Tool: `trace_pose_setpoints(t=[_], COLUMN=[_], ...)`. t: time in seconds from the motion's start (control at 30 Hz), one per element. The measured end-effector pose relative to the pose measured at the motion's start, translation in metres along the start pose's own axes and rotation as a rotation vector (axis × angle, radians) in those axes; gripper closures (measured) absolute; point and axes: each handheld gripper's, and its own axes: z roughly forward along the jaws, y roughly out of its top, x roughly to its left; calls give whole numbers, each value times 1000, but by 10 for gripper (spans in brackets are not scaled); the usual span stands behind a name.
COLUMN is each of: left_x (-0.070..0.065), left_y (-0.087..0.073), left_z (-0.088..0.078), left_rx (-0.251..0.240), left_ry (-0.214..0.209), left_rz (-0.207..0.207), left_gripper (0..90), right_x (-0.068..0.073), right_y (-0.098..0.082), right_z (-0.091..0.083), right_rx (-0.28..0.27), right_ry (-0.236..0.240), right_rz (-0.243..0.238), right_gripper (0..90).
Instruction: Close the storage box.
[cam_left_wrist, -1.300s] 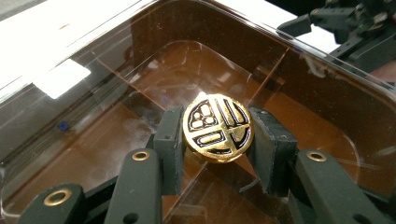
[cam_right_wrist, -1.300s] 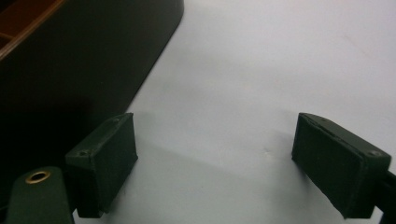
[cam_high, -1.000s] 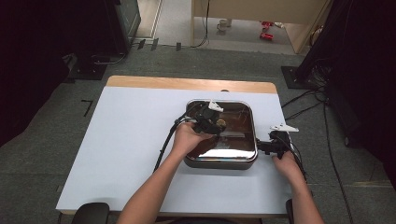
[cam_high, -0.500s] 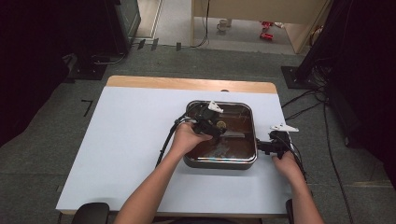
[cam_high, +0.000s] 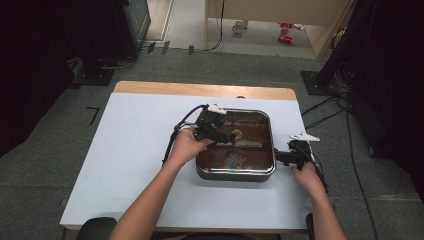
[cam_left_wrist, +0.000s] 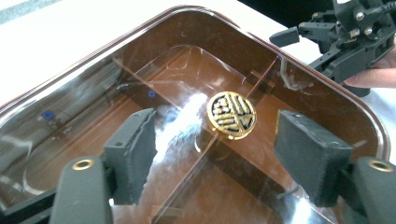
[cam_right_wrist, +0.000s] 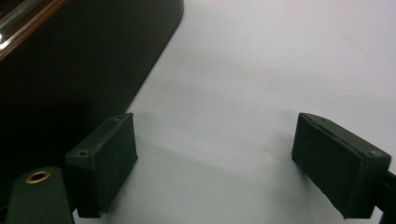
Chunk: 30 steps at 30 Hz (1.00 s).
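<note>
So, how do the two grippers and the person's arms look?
Both grippers, left and right, are black, each with a pale three-cornered plate on top and a black cable behind. Their jaws end in dark blocky pads, with brass-coloured rivets on the jaw arms. The forearms are bare, without sleeves.

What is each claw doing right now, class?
Left claw: open, over the box lid's gold knob.
Right claw: open, empty, beside the box.

One white table (cam_high: 135, 165) sits mid-frame, carrying one dark box with a clear brown lid (cam_high: 235, 172). One gold round emblem (cam_left_wrist: 231, 115) marks the lid's centre. Two grippers are present: a left gripper (cam_high: 224, 136) and a right gripper (cam_high: 278, 157). Two forearms enter from the bottom edge.
</note>
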Motion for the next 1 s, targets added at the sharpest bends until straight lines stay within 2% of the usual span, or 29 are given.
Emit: trace_pose_setpoints(t=[0.23,0.4,0.77,0.87,0.93,1.0], left_x=[5,7,14,16,17,20], left_y=[-10,-18,-36,-45,-50,-60], left_z=[-22,-32,-57,-63,-66,-72], left_rx=[-7,-5,-35,-45,-44,-45], left_ry=[24,53,52,90,100,125], left_rz=[-19,-8,-16,-12,-11,-22], left_gripper=[271,267,265,264,263,254], right_x=[0,0,0,0,0,0], right_y=[0,0,0,0,0,0], right_z=[0,0,0,0,0,0], right_rx=[-2,-1,-1,0,1,1], right_ry=[0,0,0,0,0,0], right_rz=[-2,-4,-1,-1,-2,-2], right_gripper=[134,134,134,134,134,134])
